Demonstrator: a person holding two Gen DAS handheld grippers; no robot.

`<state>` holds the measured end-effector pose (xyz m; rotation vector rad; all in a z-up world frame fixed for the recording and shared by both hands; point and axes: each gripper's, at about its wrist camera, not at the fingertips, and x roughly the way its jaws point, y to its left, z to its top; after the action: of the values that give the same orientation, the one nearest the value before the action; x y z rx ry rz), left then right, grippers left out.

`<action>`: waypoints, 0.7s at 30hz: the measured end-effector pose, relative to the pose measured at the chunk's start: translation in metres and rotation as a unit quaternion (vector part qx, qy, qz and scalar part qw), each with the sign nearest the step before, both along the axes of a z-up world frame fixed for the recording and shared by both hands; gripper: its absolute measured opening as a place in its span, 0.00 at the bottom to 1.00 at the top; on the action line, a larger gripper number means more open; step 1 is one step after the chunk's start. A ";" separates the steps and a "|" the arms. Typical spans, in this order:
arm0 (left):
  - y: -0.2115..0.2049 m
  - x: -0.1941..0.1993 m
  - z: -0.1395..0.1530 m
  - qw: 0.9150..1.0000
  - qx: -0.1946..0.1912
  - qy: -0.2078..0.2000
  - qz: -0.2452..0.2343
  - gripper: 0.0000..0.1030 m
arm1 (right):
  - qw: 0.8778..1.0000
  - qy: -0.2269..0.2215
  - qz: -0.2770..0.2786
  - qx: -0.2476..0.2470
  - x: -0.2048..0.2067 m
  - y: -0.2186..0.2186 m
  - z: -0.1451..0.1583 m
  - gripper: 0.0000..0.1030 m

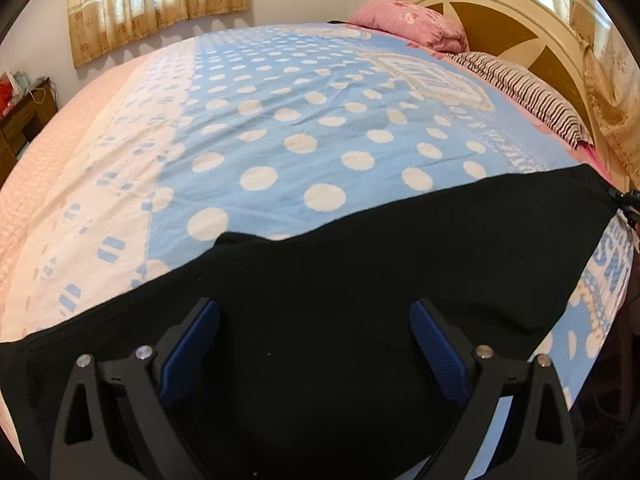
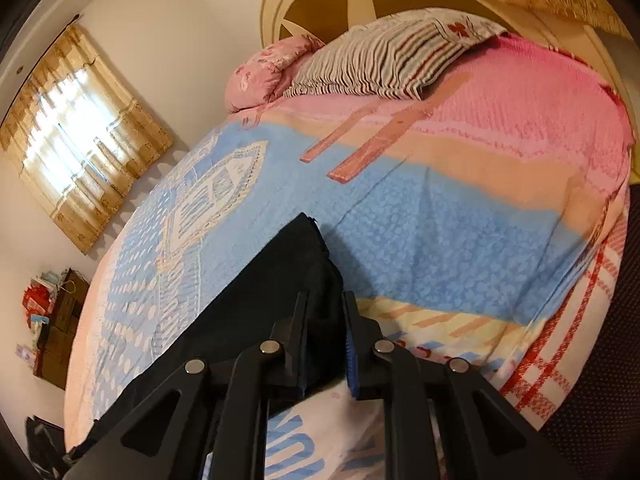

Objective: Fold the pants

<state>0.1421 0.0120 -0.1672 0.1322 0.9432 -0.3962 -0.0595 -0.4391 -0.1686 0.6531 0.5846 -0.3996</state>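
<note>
The black pants (image 1: 360,264) lie spread across the near part of the bed, over a blue bedspread with white dots (image 1: 280,120). My left gripper (image 1: 314,312) is open, its blue pads wide apart just above the black cloth, holding nothing. In the right wrist view the pants (image 2: 260,300) run from lower left up to a pointed corner. My right gripper (image 2: 326,300) is shut on that end of the pants, the cloth pinched between its fingers. The right gripper's tip also shows at the far right edge of the left wrist view (image 1: 630,204).
A striped pillow (image 2: 384,56) and a pink pillow (image 2: 264,68) lie against the cream headboard (image 1: 500,4). A curtained window (image 2: 80,128) is on the far wall. A dark wooden cabinet (image 2: 60,320) stands left of the bed.
</note>
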 end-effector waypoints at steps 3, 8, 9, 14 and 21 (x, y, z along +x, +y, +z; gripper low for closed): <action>-0.003 0.001 0.000 1.000 0.005 0.002 -0.001 0.96 | 0.999 0.000 0.007 -0.038 0.002 0.013 0.012 0.14; -0.007 -0.002 0.002 1.000 -0.002 0.002 -0.012 0.96 | 0.993 -0.009 0.042 -0.105 0.008 0.044 0.035 0.14; -0.009 -0.002 0.003 1.000 -0.004 0.002 -0.015 0.96 | 0.992 -0.013 0.050 -0.116 0.010 0.050 0.040 0.14; -0.020 -0.007 0.010 0.999 -0.010 -0.003 -0.038 0.96 | 0.985 -0.035 0.092 -0.145 0.016 0.081 0.055 0.13; -0.039 -0.005 0.019 0.997 -0.040 0.004 -0.064 0.96 | 0.965 -0.052 0.191 -0.169 0.034 0.152 0.066 0.13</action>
<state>0.1367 -0.0272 -0.1479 0.1186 0.9280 -0.5516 -0.0259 -0.2869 -0.1028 0.2215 0.5128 -0.0960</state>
